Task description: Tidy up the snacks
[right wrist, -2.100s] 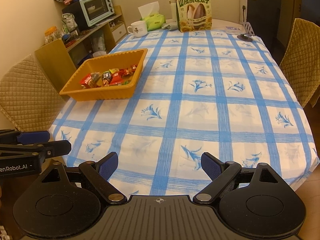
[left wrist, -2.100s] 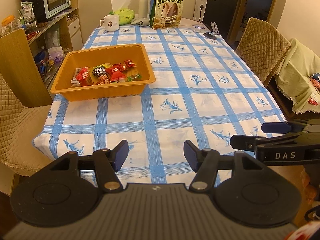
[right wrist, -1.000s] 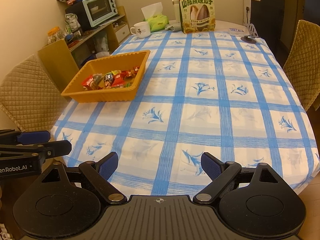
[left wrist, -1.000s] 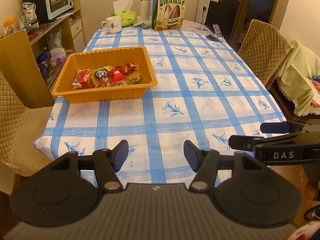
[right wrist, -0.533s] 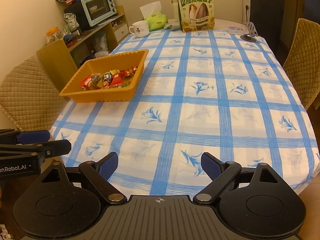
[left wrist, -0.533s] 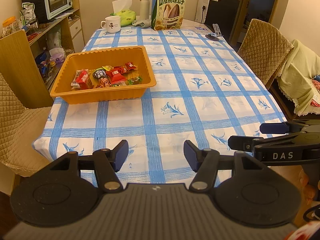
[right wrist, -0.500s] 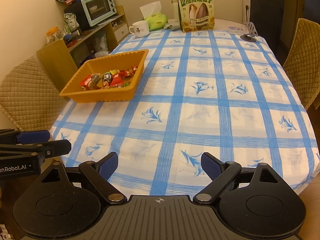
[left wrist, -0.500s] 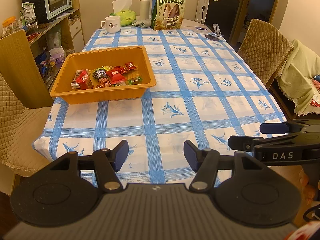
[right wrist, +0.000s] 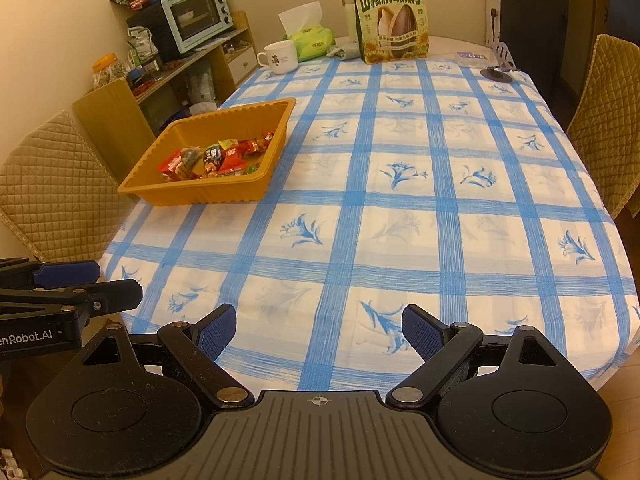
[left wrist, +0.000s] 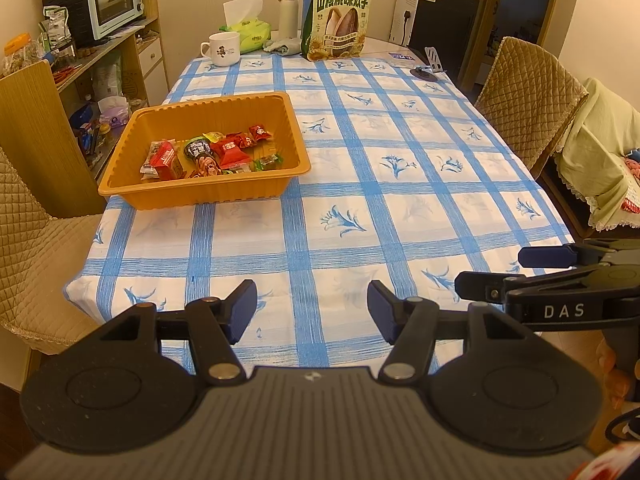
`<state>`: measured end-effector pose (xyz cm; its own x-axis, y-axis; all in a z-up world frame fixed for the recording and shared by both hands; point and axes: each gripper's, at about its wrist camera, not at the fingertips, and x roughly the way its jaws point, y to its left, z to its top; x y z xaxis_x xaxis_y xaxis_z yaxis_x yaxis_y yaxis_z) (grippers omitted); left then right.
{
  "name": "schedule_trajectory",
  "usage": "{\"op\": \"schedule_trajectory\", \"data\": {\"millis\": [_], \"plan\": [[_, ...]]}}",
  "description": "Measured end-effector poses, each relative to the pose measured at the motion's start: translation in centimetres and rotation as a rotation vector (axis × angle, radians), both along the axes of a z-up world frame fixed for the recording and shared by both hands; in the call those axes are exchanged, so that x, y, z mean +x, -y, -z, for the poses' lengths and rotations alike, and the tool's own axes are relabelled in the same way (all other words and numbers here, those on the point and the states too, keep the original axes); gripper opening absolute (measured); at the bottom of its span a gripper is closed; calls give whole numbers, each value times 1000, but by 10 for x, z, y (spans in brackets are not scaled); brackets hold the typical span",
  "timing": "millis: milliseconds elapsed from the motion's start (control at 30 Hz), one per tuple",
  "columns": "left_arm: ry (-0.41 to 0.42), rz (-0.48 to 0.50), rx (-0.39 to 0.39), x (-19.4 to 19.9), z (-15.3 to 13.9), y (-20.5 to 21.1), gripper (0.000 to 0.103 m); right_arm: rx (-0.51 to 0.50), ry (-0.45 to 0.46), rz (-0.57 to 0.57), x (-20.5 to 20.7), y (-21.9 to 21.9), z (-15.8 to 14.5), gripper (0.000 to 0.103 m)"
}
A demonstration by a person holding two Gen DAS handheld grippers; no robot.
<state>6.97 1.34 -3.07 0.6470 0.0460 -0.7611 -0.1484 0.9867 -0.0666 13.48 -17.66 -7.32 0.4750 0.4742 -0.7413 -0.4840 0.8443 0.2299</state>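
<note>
An orange tray [left wrist: 132, 168] [right wrist: 160, 194] sits on the left side of the blue-checked table and holds several wrapped snacks [left wrist: 208, 154] [right wrist: 216, 158]. A large green sunflower-seed bag [left wrist: 340, 20] [right wrist: 394, 20] stands upright at the far end. My left gripper [left wrist: 312, 312] is open and empty above the table's near edge. My right gripper [right wrist: 318, 330] is open and empty, also at the near edge. Each gripper shows at the side of the other's view.
A white mug [left wrist: 222, 49], a tissue pack [left wrist: 250, 36] and a white flask [left wrist: 289, 10] stand at the far end. A phone stand [right wrist: 500, 68] is far right. Padded chairs [left wrist: 528, 92] flank the table. A shelf with a toaster oven [left wrist: 112, 0] stands left.
Both views shifted slightly; the grippers drifted a little at the near edge. Jaws stayed open. Nothing on the table moved.
</note>
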Motion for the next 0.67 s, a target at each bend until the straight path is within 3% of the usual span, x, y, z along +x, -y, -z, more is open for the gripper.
{"op": "schedule_trajectory", "data": {"millis": [667], "plan": [[12,-25,17,-1,-2,2,60,5,4,-12,2,0,1,89]]}}
